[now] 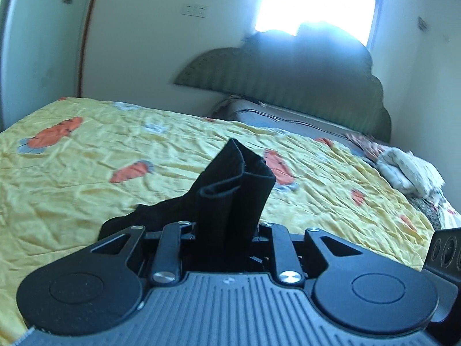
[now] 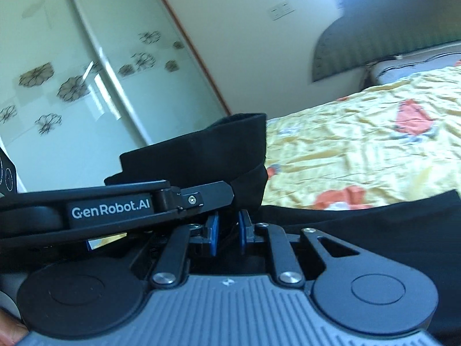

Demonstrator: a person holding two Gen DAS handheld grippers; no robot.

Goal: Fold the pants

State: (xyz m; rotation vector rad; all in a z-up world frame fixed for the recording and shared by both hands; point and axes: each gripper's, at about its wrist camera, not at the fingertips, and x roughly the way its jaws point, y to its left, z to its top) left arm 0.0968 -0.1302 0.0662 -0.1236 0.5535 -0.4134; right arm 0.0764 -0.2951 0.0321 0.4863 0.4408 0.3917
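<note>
L wrist view: left gripper point(image 1: 227, 230) is pinched on a bunched fold of the black pants point(image 1: 233, 184); fabric stands up between the jaws, the rest trails down-left onto the yellow bedspread point(image 1: 86, 178) w/ orange print. Green headboard point(image 1: 288, 80) against the wall, bright window point(image 1: 317, 0) above it, crumpled white cloth point(image 1: 409, 173) at the bed's right edge.

R wrist view: right gripper point(image 2: 229, 230) w/ blue pads point(image 2: 213, 230) close together, black fabric between them; can't tell if it's actually gripped. Left gripper's body crosses just in front, pants point(image 2: 201, 150) bunched above it. Sliding wardrobe doors point(image 2: 72, 72) w/ flower decals behind.
</note>
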